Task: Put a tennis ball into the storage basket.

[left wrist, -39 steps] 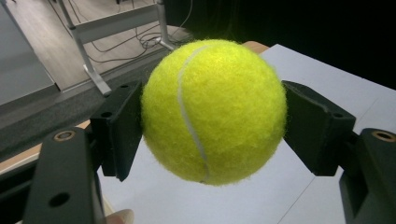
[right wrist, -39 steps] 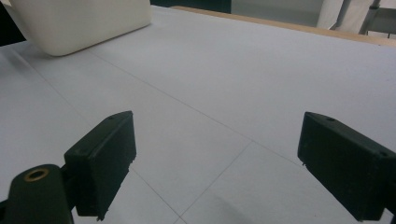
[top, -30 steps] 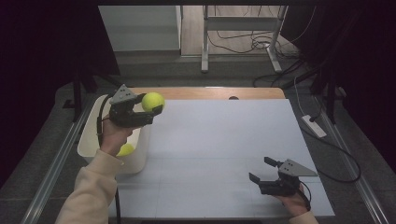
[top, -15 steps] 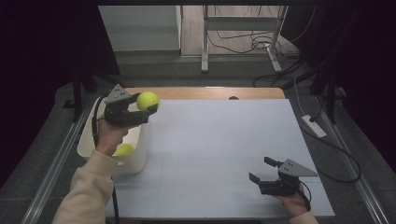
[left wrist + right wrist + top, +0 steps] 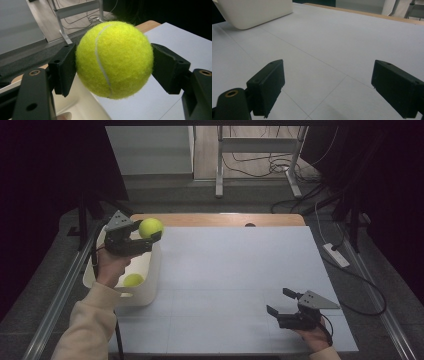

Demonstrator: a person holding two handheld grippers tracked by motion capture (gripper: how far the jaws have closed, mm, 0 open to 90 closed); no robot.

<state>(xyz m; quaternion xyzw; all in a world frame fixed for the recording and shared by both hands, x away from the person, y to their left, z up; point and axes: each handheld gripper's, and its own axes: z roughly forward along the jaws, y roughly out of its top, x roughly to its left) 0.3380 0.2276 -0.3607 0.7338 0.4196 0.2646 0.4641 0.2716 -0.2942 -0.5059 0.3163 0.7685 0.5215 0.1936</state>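
My left gripper (image 5: 148, 231) is shut on a yellow tennis ball (image 5: 150, 227), held in the air over the far right rim of a white tub (image 5: 150, 285) at the table's left. Both black pads press the tennis ball (image 5: 113, 58) from either side in the left gripper view. A second yellow ball (image 5: 133, 280) lies inside the tub. My right gripper (image 5: 280, 303) rests low near the table's front right, open, with bare white surface between its fingers (image 5: 268, 85).
The table top (image 5: 240, 270) is a white sheet with a wooden strip along its far edge. The tub's corner (image 5: 254, 12) lies far off at upper left in the right gripper view. Metal frame legs and cables lie on the floor beyond the table.
The left gripper with its ball has drifted slightly left and toward the person, over the tub's rim. The right gripper has not moved.
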